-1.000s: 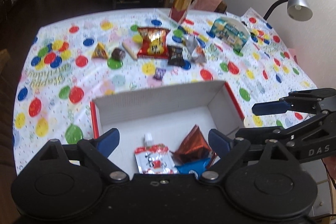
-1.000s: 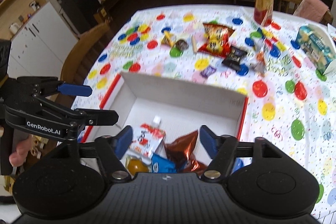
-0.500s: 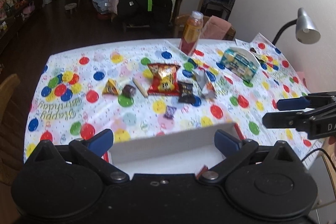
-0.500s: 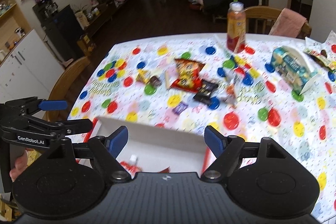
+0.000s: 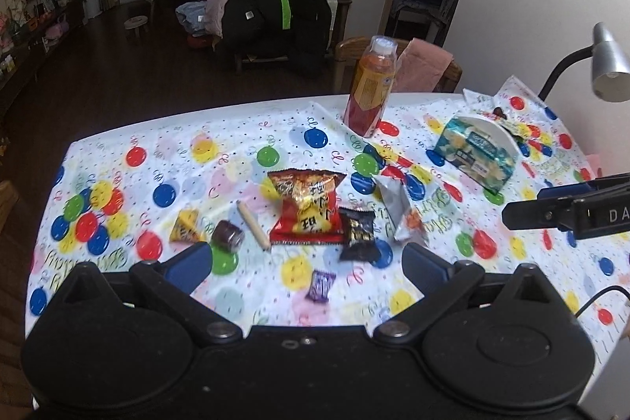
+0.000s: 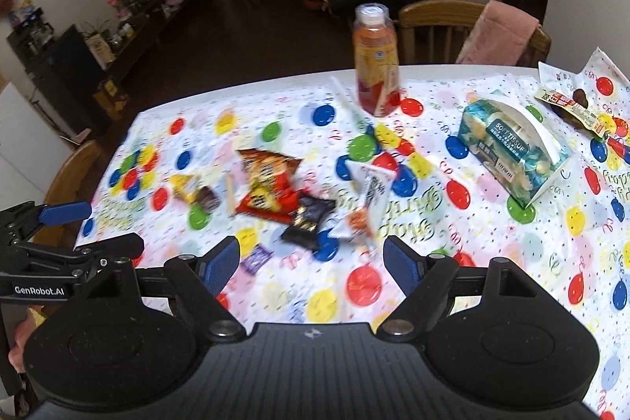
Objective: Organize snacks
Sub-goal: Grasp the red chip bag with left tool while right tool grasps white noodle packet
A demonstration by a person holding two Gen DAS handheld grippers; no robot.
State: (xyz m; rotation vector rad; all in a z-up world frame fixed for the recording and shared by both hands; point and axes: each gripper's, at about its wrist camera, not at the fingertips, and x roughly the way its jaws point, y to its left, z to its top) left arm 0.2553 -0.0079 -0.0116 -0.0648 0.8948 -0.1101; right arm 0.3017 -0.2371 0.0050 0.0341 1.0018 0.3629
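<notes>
Several snacks lie loose on the balloon-print tablecloth [image 5: 165, 160]: a red chip bag [image 5: 307, 211], a black packet [image 5: 356, 233], a silver-orange packet [image 5: 397, 211], a purple candy [image 5: 321, 285], a yellow triangle pack [image 5: 185, 232], a brown candy [image 5: 227, 239] and a stick [image 5: 252, 225]. My left gripper [image 5: 303, 268] hangs open above the near side of the pile, holding nothing. My right gripper [image 6: 313, 260] is open too, above the purple candy [image 6: 256, 258] and black packet [image 6: 309, 221]. The box seen earlier is out of view.
An orange drink bottle [image 5: 370, 91] stands at the table's far side. A tissue box [image 6: 512, 154] sits at the right, with wrappers [image 6: 575, 107] behind it. A desk lamp [image 5: 608, 63] leans over the right edge. Wooden chairs [image 6: 437, 26] stand behind the table.
Both grippers have risen and tilted up from the white box toward the snacks on the table. The box with its packets has dropped out of view.
</notes>
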